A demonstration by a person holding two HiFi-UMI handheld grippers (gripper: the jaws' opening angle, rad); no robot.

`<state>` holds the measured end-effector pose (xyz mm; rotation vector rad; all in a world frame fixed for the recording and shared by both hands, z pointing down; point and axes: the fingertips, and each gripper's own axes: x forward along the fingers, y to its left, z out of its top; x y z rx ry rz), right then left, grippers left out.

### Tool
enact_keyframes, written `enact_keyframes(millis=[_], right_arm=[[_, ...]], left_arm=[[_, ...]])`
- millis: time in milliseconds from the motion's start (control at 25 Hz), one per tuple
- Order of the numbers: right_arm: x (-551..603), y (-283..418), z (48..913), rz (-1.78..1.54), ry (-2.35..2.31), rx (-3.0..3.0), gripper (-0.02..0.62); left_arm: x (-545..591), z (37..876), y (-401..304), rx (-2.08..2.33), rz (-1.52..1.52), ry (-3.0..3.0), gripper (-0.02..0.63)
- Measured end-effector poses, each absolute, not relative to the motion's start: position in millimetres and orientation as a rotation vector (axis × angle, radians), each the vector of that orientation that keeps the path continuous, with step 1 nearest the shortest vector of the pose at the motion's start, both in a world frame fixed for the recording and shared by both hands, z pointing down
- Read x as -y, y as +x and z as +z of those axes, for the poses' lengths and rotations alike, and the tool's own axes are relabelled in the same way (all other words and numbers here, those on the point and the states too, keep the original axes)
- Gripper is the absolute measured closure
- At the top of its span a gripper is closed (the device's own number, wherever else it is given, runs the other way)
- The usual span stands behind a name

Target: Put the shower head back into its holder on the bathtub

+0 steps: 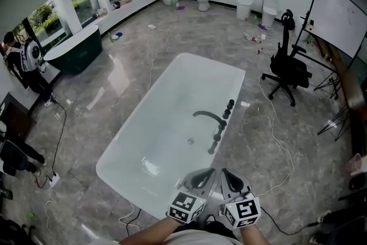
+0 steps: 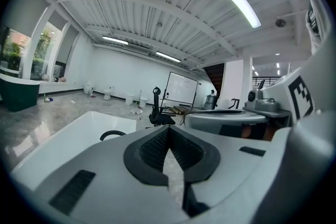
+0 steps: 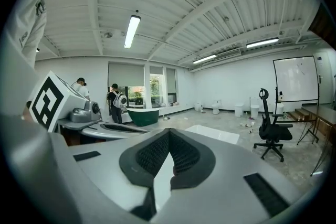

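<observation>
The left hand-held gripper [image 1: 202, 176] and right hand-held gripper [image 1: 231, 177] are clenched empty, lower centre. The shower head [image 1: 216, 137] sits mid-frame on the right rim of the tub [image 1: 172, 94]. It is probably rigid and slick, so grip its handle.

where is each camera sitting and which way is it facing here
Head view: on the person's head, looking steeply down at the white bathtub; left gripper and right gripper show at the bottom.
Left gripper view: on the left gripper, facing nearly level toward a whiteboard; its shut jaws in front.
Right gripper view: on the right gripper, facing level toward a green bathtub; its shut jaws show.
Shared: all three show the white bathtub and the office chair.
</observation>
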<state>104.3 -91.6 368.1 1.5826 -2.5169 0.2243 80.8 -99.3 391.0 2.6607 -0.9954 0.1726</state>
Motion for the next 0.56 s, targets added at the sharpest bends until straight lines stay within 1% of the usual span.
enact_keyframes(millis=[320, 560], right_arm=[[84, 105, 353, 0.2, 1.513, 2.57, 0.583], [68, 128, 343, 0.16, 1.487, 2.587, 0.583]], left_arm=[[94, 376, 79, 1.085, 0.163, 2.648, 0.601], [74, 370, 105, 1.115, 0.149, 2.644, 0.601]])
